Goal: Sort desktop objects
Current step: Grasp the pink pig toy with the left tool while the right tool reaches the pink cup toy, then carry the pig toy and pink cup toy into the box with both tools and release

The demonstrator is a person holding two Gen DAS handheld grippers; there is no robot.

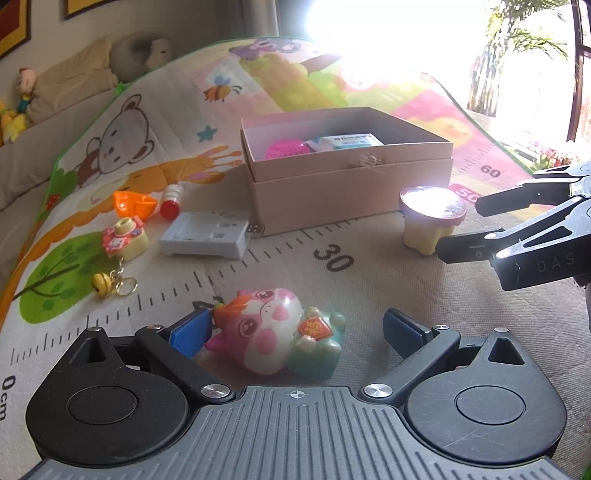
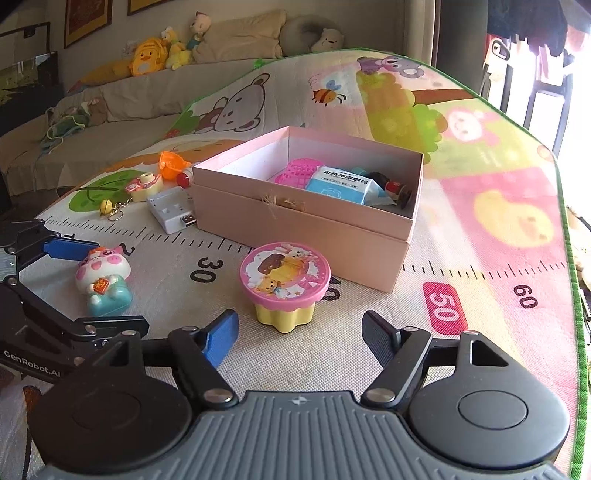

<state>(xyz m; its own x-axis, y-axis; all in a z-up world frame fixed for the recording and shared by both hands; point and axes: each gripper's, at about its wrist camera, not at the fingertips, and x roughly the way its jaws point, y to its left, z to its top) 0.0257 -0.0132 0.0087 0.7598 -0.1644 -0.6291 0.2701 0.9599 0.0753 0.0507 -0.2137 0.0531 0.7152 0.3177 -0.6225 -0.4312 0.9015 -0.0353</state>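
While both tongs gape empty, left tongs straddle the pig toy, right tongs near the pudding cup.

Place: a home living room.
Floor: cartoon play mat with animals.
Seating: sofa bearing plush toys and cushions.
Walls: framed pictures.
Light: bright window, plants.

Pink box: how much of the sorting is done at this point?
Partly done. The pink box already holds a pink mesh item, a blue tissue pack and a dark bottle. Nothing is gripped: the open left gripper straddles the pig toy, the open right gripper faces the pudding cup. Charger, camera keychain, orange piece and stamp remain outside.
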